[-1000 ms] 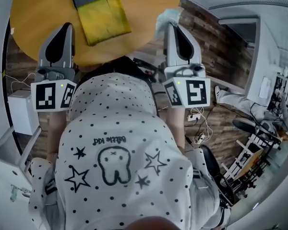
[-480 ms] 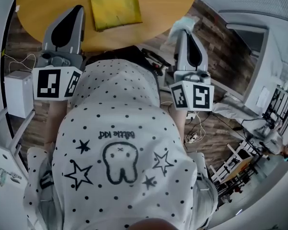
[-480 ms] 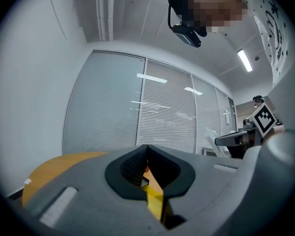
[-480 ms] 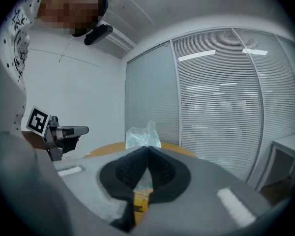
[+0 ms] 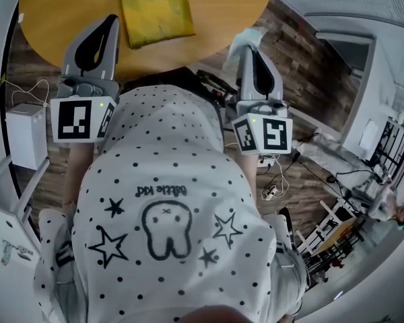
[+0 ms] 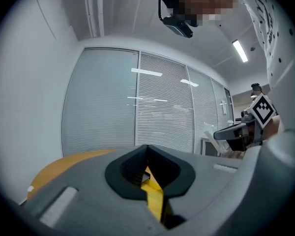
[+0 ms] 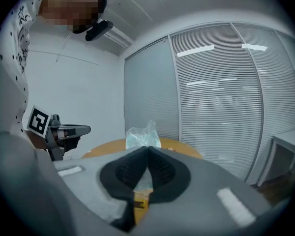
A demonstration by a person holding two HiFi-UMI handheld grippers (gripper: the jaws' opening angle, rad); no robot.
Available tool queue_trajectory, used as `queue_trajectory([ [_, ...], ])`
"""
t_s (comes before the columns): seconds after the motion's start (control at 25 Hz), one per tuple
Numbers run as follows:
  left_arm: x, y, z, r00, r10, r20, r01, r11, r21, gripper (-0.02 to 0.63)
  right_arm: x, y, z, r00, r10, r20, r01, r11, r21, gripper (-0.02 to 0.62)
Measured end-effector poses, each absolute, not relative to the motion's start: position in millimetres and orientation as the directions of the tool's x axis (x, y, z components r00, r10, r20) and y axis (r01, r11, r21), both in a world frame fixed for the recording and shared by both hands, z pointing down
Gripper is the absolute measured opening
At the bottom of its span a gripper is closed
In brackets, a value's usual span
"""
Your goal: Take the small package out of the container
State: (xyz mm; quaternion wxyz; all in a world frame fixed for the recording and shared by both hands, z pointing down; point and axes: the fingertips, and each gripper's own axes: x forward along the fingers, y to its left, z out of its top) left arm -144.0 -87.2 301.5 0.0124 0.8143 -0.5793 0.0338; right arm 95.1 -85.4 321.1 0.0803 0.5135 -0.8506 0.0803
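The right gripper (image 7: 147, 149) pinches the package (image 7: 141, 133), at frame centre, probably light, soft and slippery, best held at its bunched edge; the left gripper (image 6: 147, 149) is closed, empty.

— How much of the yellow soft-sided container (image 5: 155, 9) shows?

— Only its near end in the head view. The top edge cuts off the rest, along with the far side of the round wooden table (image 5: 54, 19). The left gripper view gives just a yellow sliver through the gap under the left gripper (image 6: 147, 149) jaws.

— And the crinkled clear plastic package (image 7: 142, 134)?

— Its lower part sits behind the meeting jaws of the right gripper (image 7: 147, 149). Its contents are too faint to tell.

— The person's hands?

— Hidden beneath the gripper bodies and the white polka-dot shirt (image 5: 168, 200).
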Motion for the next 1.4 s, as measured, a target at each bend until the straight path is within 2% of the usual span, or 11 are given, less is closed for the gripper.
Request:
queue_trajectory([
  [0.8, -121.8, -91.4, 297.2, 0.404, -0.911, 0.082, -0.911, -0.409, -0.061, 0.011, 98.2, -83.3, 317.0, -0.44, -0.873, 0.211, -0.898, 0.434, -0.077, 0.005],
  [1.12, -128.4, -88.0, 298.6, 0.372, -0.925, 0.072, -0.925, -0.376, -0.047, 0.011, 89.1, -84.5, 319.8, -0.473, -0.853, 0.22, -0.88, 0.469, -0.073, 0.005],
  [1.4, -146.2, -82.8, 299.5, 0.293, -0.954, 0.059, -0.955, -0.295, -0.02, 0.011, 67.1, -90.7, 322.4, -0.553, -0.798, 0.238, -0.828, 0.559, -0.046, 0.005],
])
